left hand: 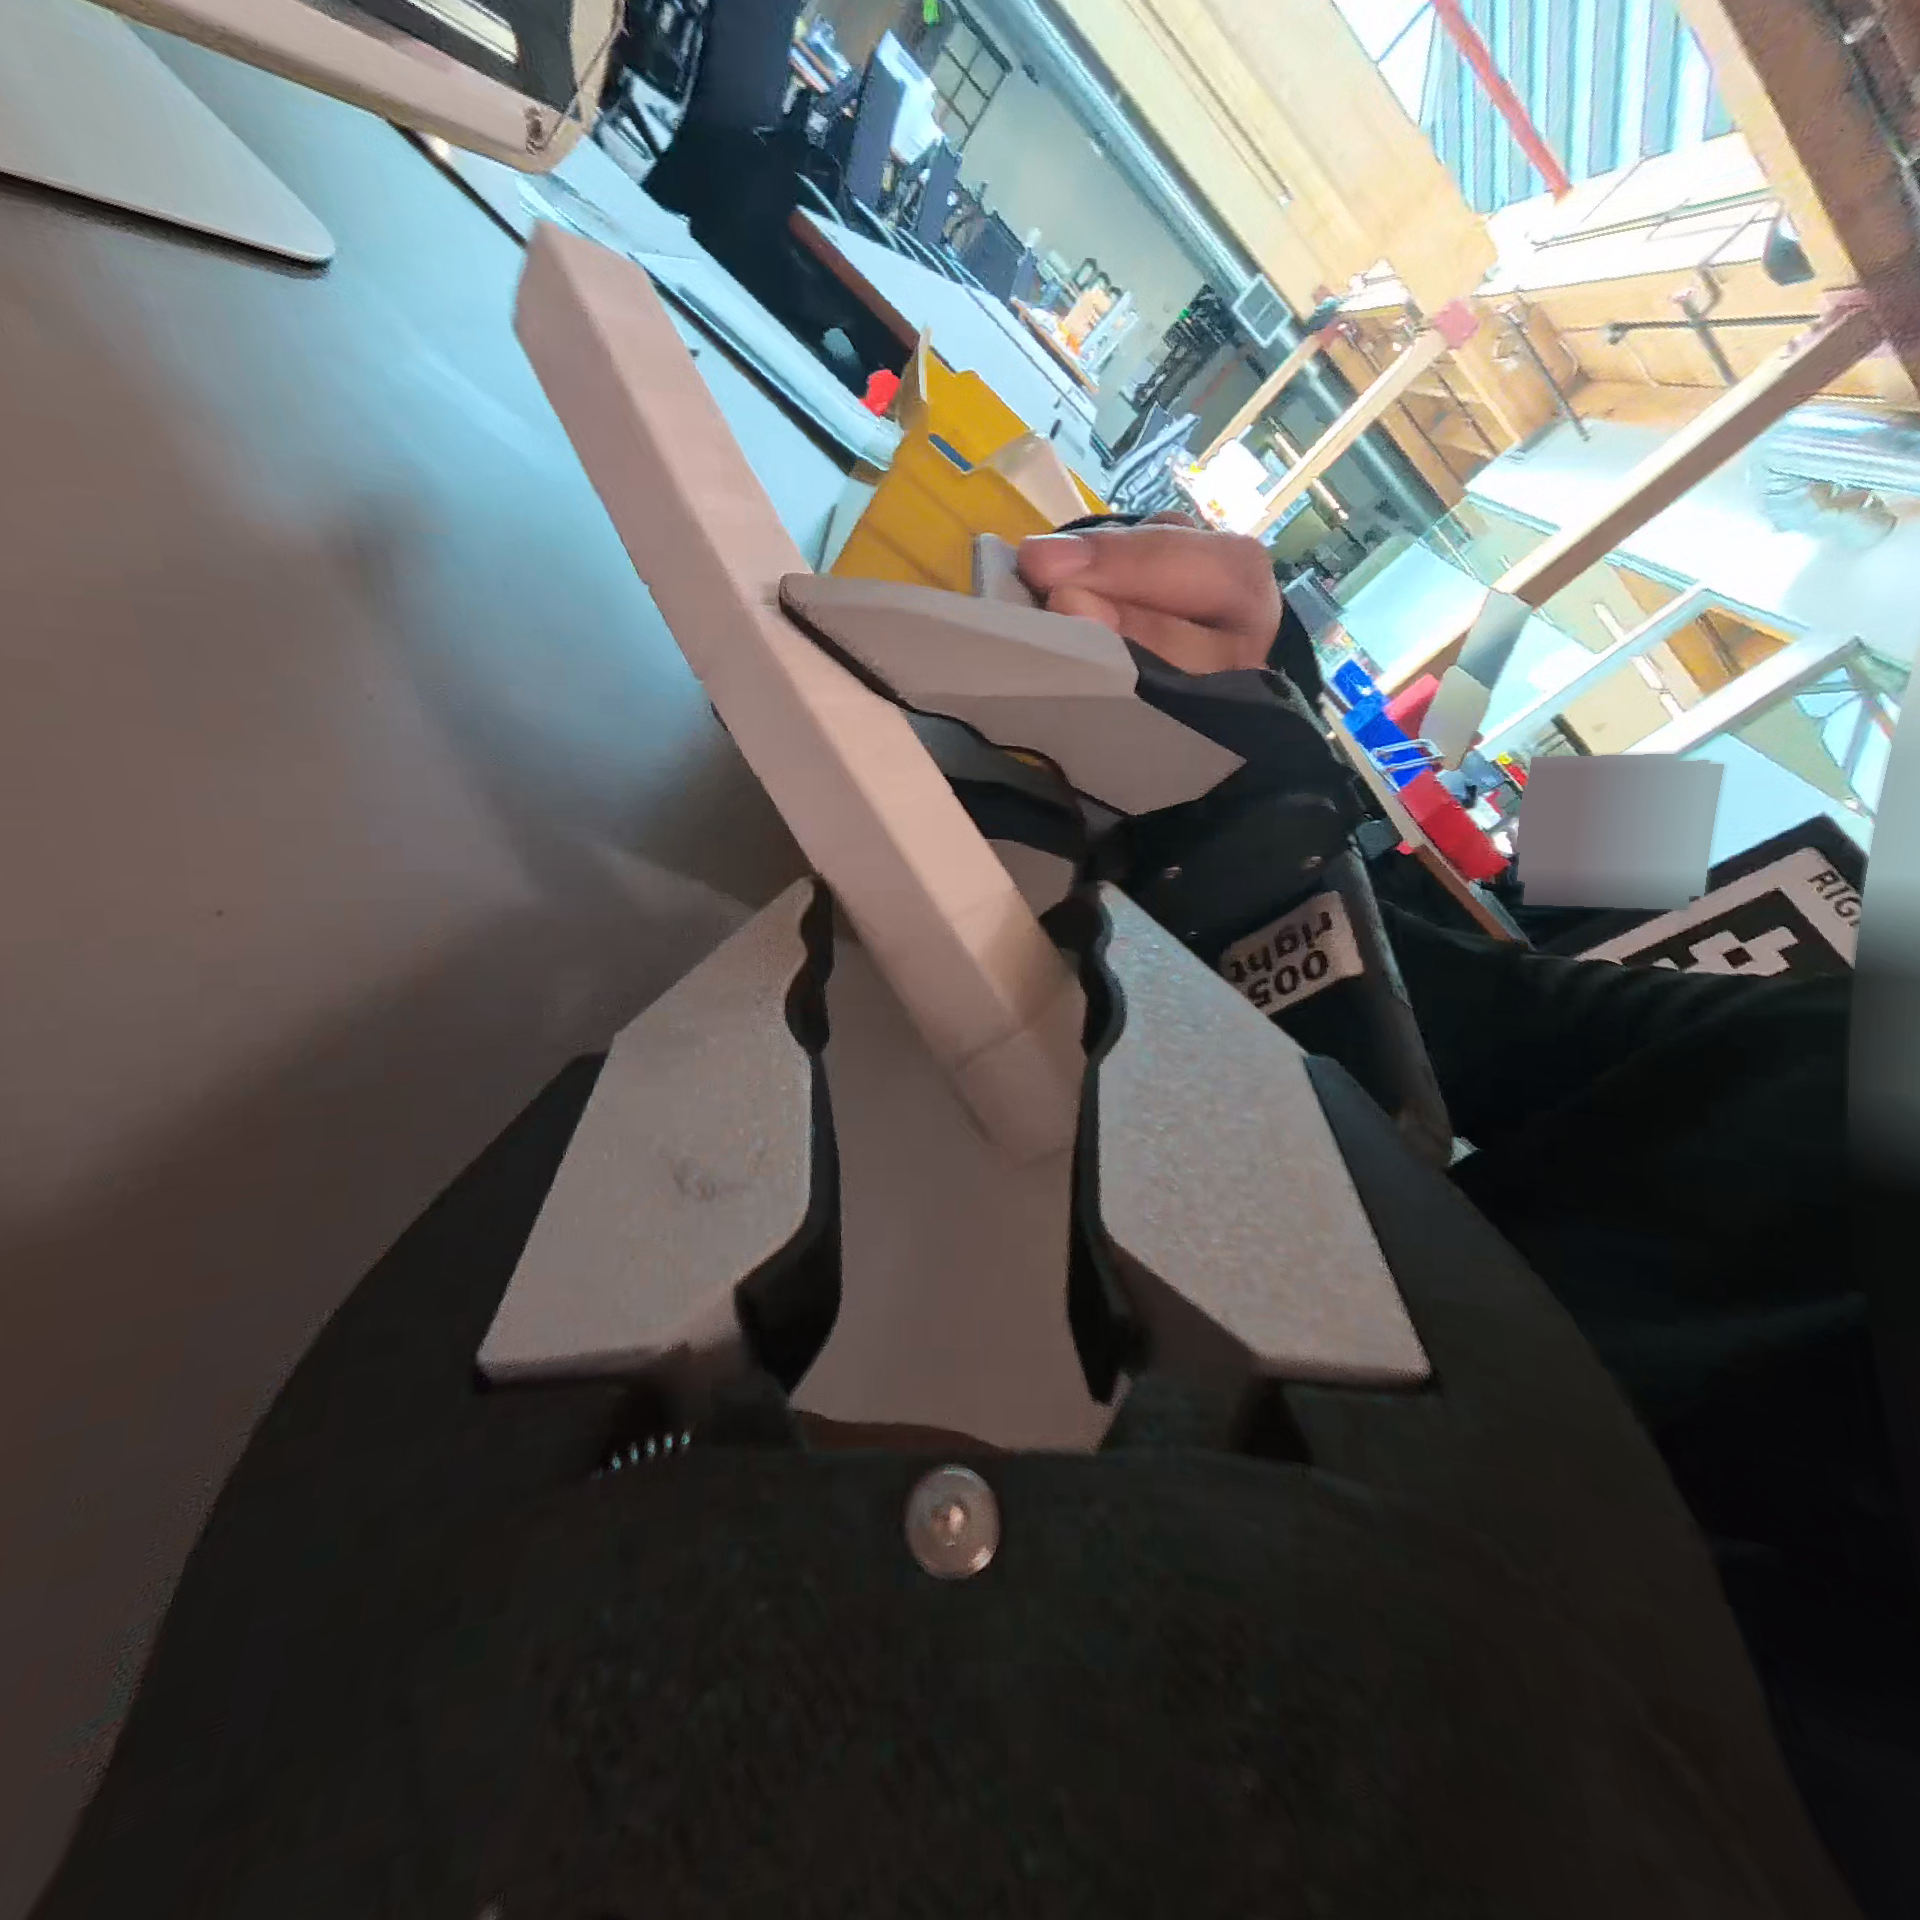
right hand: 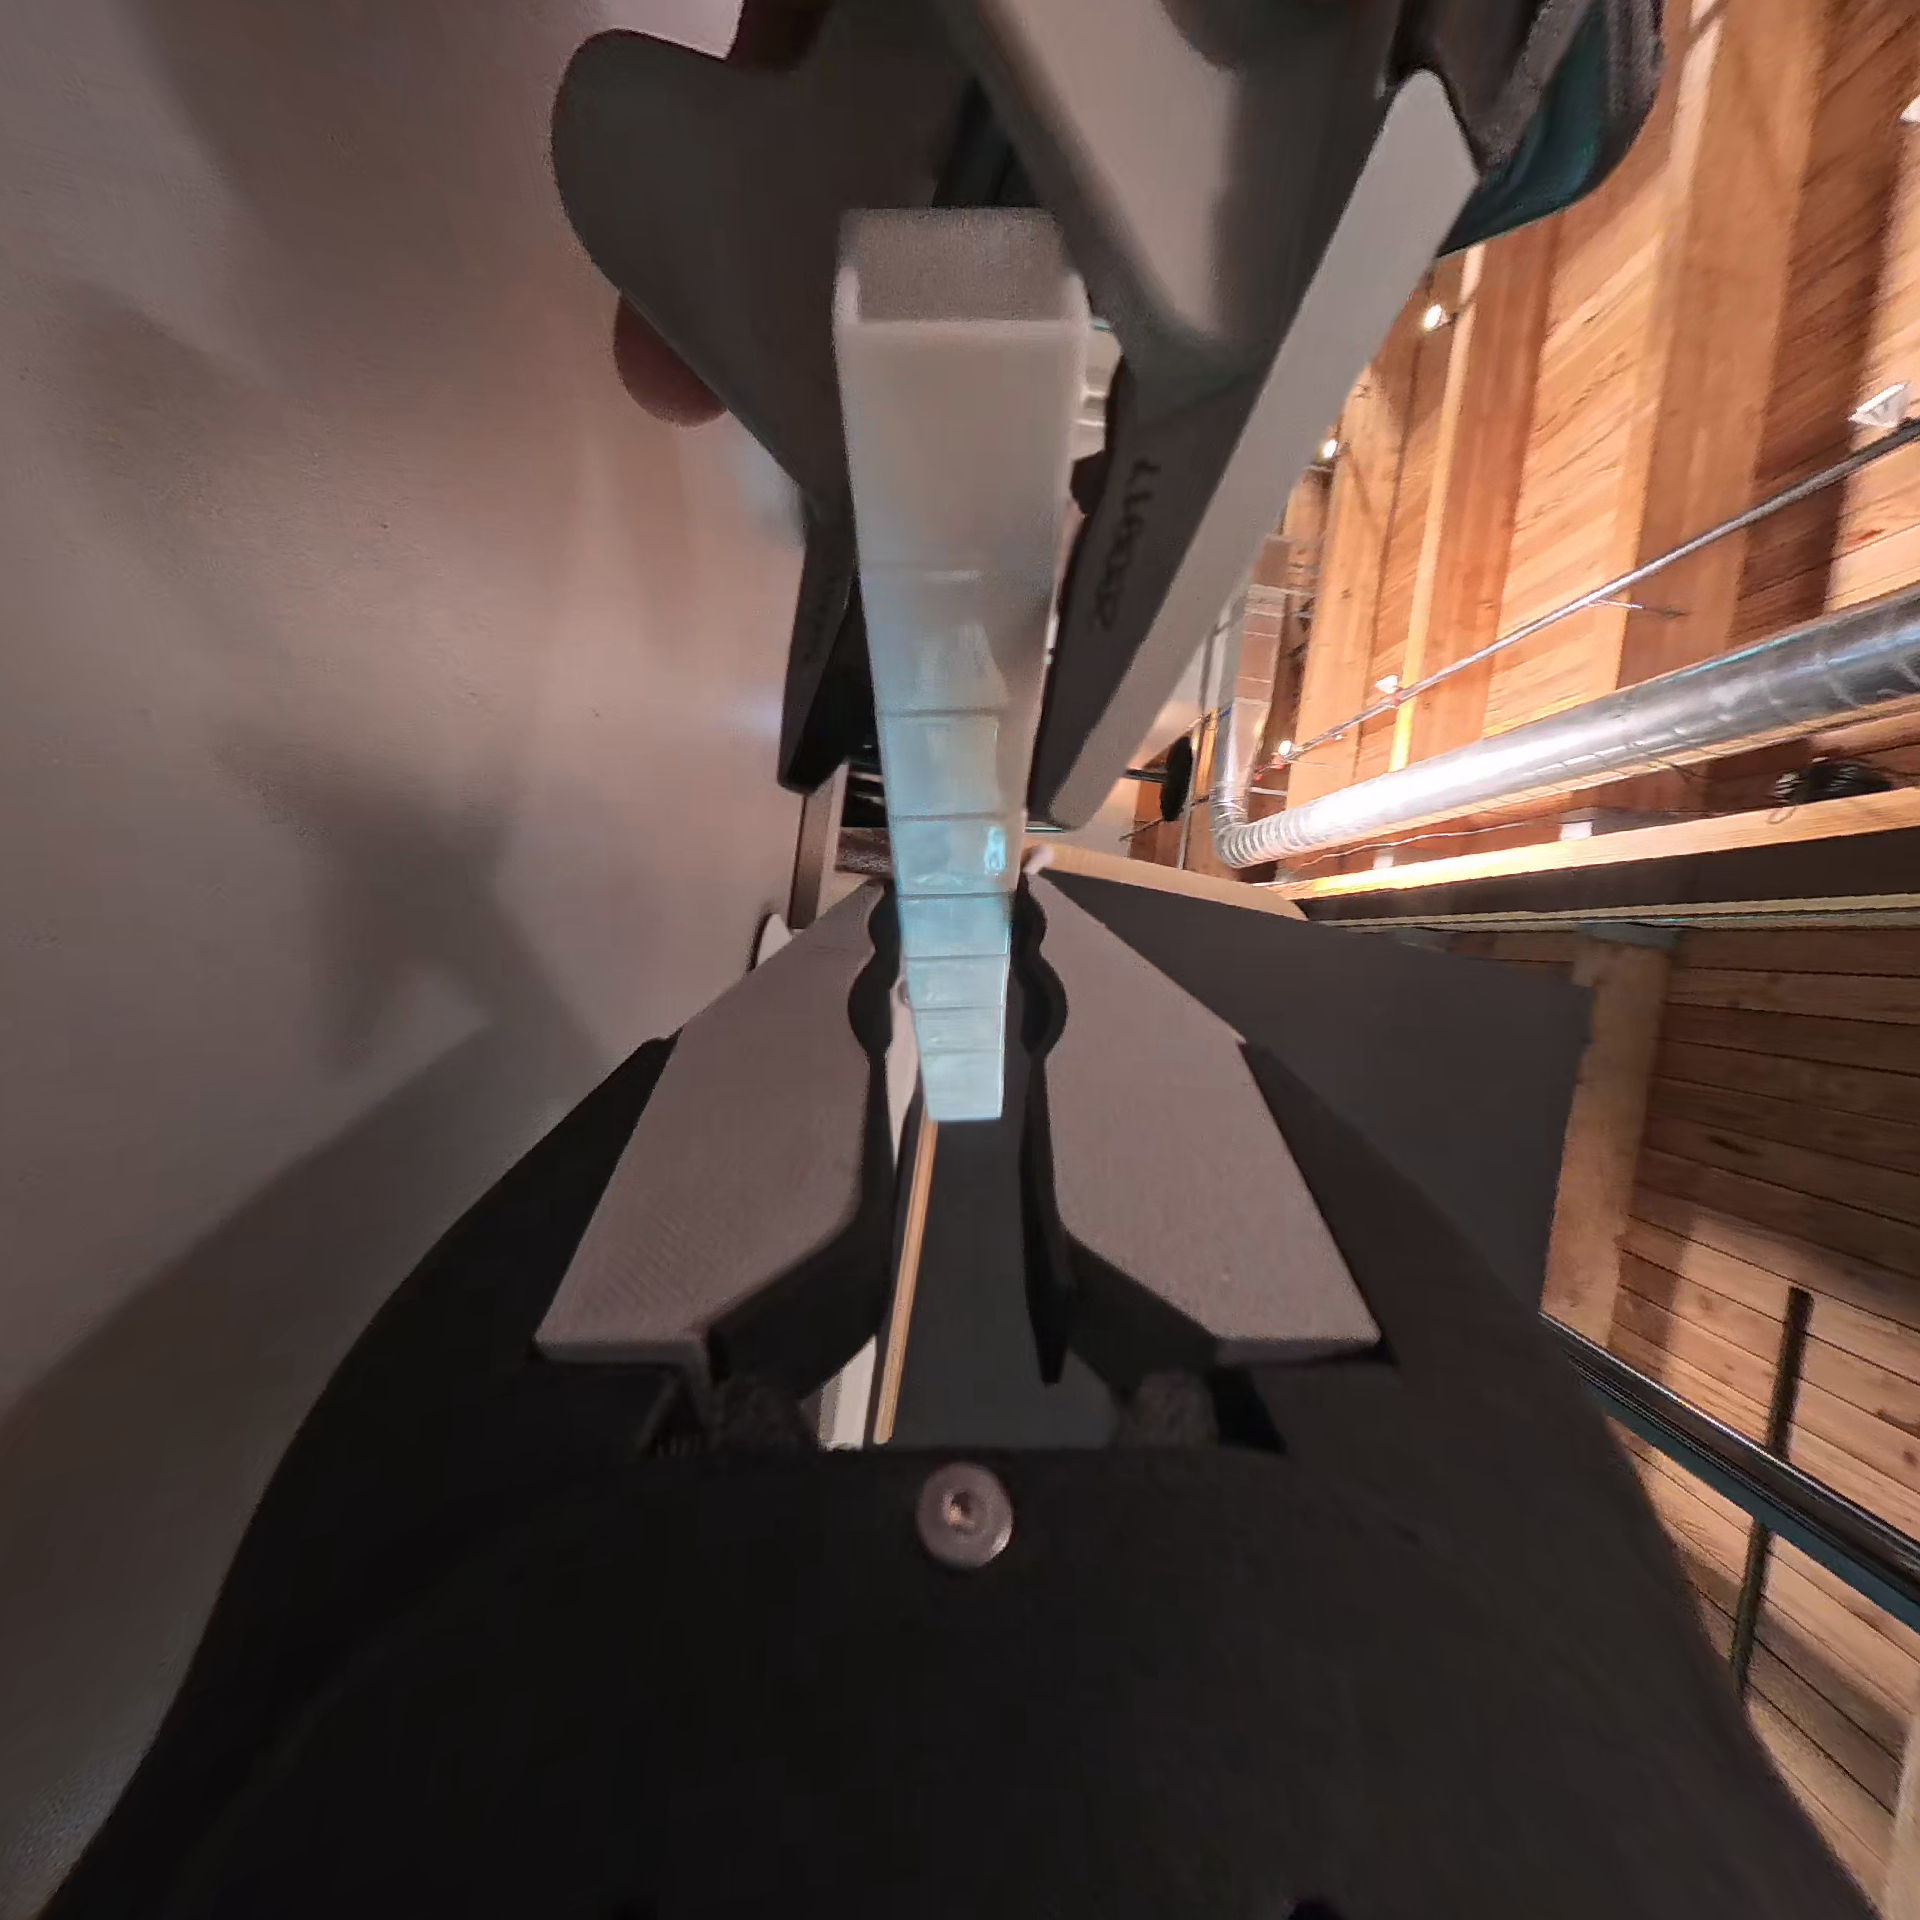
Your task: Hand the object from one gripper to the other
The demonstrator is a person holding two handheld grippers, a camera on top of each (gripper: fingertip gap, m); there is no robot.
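A long white bar [left hand: 665, 468] runs slantwise across the left wrist view. Its near end sits between the fingers of my left gripper [left hand: 951, 914], which close on it from both sides. My right gripper [left hand: 842, 665] comes in from the right and clamps the bar around its middle, with a hand [left hand: 1143, 582] behind it. In the right wrist view the bar [right hand: 951, 436] stands upright between the fingertips of my right gripper [right hand: 954, 920], which press on its narrow sides. My left gripper [right hand: 935, 790] holds the bar's upper part there.
A grey table [left hand: 260, 623] lies below and to the left. A yellow bin [left hand: 935, 488] stands behind the grippers, with blue and red bins [left hand: 1392, 727] farther right. A flat grey slab [left hand: 156, 156] lies at the table's far left. A silver duct [right hand: 1558, 748] runs along wooden boards. My hands' fingertips stand some 5 cm from each other.
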